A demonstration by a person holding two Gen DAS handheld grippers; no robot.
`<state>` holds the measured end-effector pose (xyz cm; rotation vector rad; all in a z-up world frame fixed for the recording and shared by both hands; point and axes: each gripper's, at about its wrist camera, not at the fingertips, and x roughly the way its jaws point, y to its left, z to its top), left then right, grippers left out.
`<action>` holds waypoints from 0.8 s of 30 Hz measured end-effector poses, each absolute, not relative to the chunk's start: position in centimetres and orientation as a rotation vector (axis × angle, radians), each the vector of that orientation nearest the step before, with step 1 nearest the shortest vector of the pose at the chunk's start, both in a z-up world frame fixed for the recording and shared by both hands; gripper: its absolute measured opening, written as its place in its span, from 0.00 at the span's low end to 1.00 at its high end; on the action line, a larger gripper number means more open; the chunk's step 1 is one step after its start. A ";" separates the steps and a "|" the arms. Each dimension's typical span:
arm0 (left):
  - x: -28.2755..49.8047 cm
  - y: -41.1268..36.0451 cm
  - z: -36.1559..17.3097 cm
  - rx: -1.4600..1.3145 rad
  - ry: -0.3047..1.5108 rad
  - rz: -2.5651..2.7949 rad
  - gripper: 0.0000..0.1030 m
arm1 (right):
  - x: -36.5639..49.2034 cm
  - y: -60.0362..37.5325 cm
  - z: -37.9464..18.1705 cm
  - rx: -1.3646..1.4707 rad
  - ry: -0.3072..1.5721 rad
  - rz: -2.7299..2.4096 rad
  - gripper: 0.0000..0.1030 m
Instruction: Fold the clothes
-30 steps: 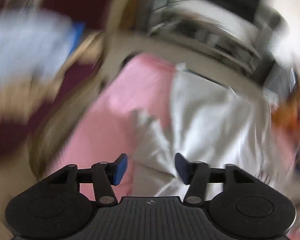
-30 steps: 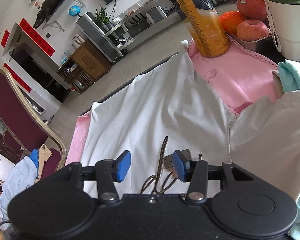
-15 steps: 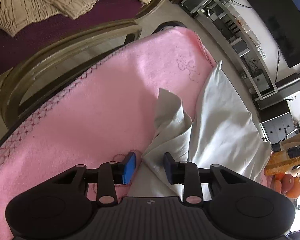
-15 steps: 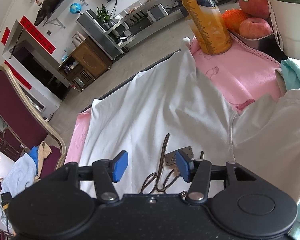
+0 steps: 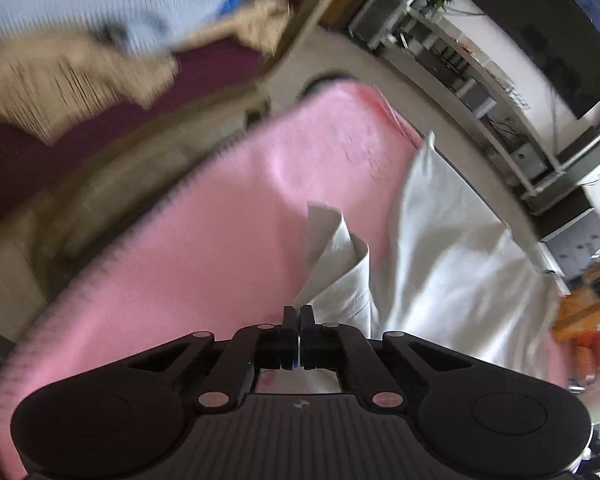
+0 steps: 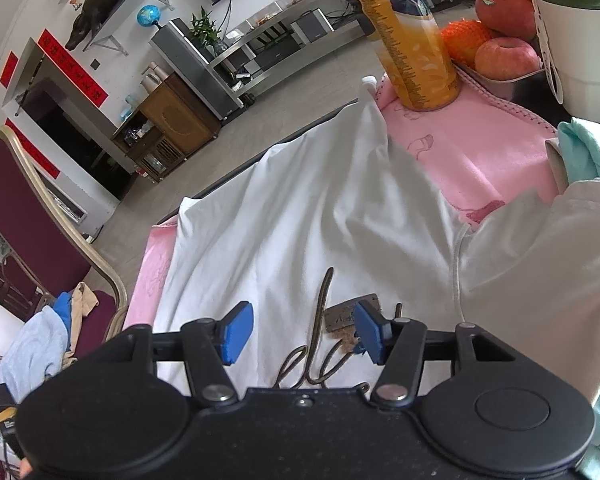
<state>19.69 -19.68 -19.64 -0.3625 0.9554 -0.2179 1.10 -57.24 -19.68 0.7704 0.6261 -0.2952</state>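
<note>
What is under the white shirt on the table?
A pink towel lies under the white shirt, showing on both sides of it. The shirt hides the towel's middle, and the towel hides the table top.

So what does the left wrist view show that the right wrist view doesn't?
Only the left wrist view: the left gripper, its jaws together at the bunched edge of the white garment; whether fabric is pinched I can't tell.

Only the right wrist view: the right gripper open over the garment's script print, the bottle, the cup, apples and a teal cloth.

Both: the white garment on the pink towel, and the maroon chair with clothes on it.
</note>
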 end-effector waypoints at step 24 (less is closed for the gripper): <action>12.9 -21.4 -18.0 0.085 0.813 -0.261 0.28 | -5.1 -59.1 -20.3 0.952 0.641 -0.290 0.59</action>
